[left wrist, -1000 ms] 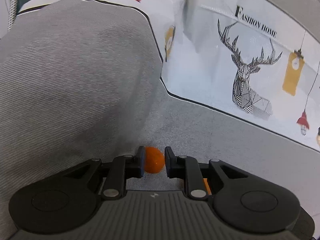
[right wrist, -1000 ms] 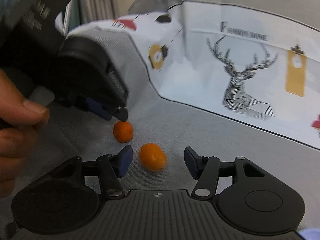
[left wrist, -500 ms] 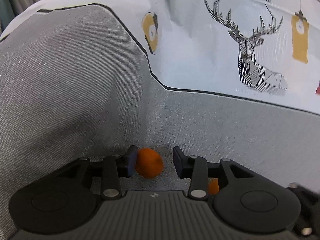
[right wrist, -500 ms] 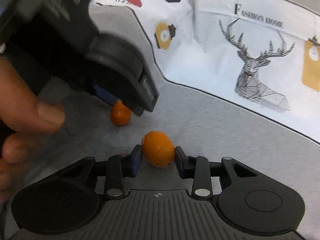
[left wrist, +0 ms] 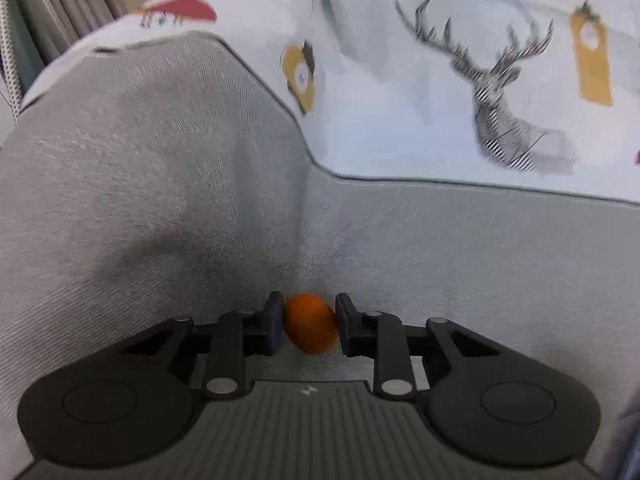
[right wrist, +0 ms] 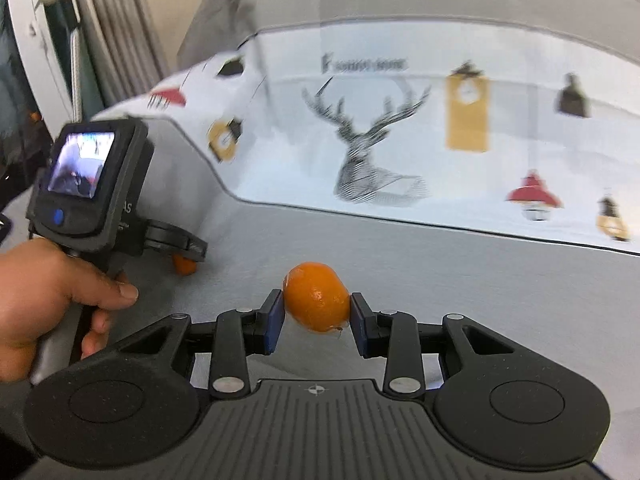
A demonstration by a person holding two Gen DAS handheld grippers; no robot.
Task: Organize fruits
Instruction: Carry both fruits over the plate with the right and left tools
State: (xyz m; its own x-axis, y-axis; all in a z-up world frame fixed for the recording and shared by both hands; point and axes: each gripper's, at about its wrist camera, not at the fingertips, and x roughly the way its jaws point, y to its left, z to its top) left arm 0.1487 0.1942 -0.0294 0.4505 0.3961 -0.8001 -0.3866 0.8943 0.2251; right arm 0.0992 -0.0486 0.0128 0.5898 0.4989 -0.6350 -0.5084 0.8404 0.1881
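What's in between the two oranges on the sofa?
Only bare grey sofa fabric lies between the left gripper's orange and the right gripper's orange, seen from the right wrist.

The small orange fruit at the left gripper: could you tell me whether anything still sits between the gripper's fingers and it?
Nothing visible does. The left gripper has just been closing, and the small orange fruit sits directly between its fingers on the grey sofa seat, at or nearly touching the pads. The right gripper already holds its own fruit.

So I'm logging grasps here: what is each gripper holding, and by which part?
The right gripper pinches an orange fruit across its sides. The left gripper has just closed on a smaller orange fruit, also by its sides.
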